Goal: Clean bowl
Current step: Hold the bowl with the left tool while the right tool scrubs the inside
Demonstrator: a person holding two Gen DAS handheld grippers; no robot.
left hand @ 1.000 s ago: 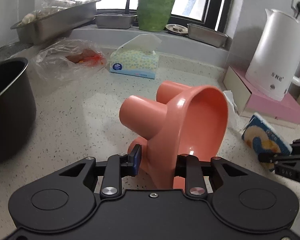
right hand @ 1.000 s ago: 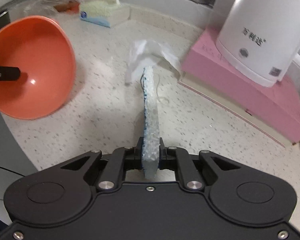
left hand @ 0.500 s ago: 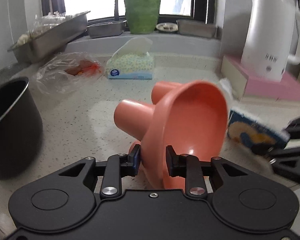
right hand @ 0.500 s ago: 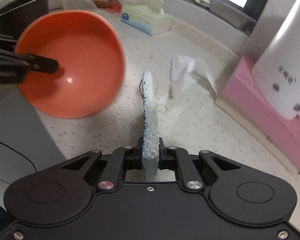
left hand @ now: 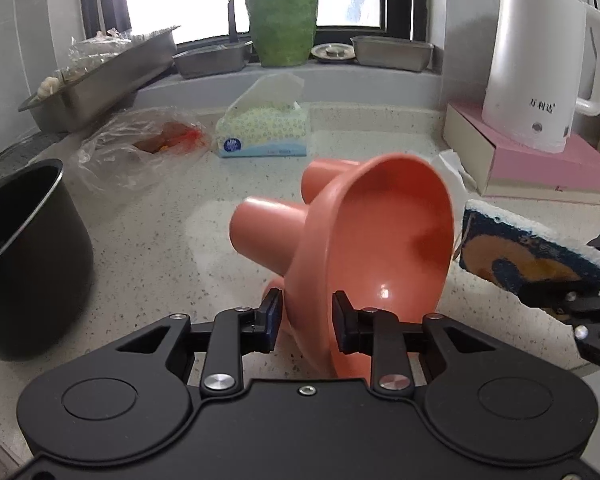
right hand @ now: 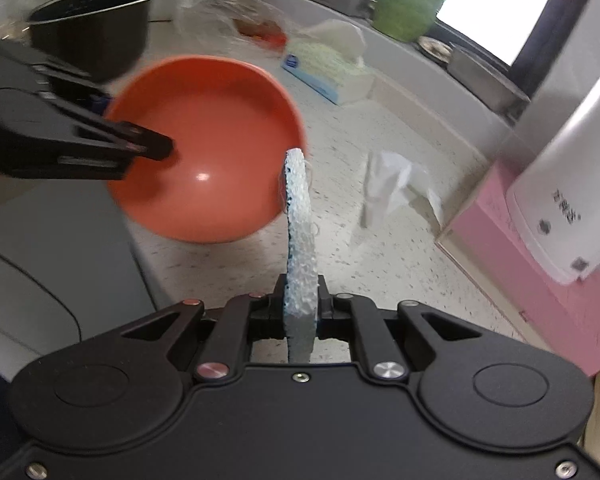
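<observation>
My left gripper (left hand: 306, 316) is shut on the rim of an orange-pink bowl (left hand: 384, 248) with tube-shaped legs and holds it tilted on its side above the counter, its hollow facing right. My right gripper (right hand: 300, 306) is shut on a thin blue-and-white sponge (right hand: 300, 232) held edge-on. In the left wrist view the sponge (left hand: 528, 256) sits just right of the bowl's rim. In the right wrist view the bowl (right hand: 208, 152) is at the left, with the sponge's tip by its right rim; I cannot tell if they touch.
A black pot (left hand: 24, 256) stands at the left. A white kettle (left hand: 540, 64) sits on a pink box (left hand: 540, 164) at the right. A tissue box (left hand: 264, 132), a plastic bag (left hand: 140, 148) and a crumpled tissue (right hand: 392, 184) lie on the speckled counter.
The left gripper has lifted and turned the bowl so its hollow faces the sponge. The right gripper has swung left, bringing the sponge up to the bowl's rim.
</observation>
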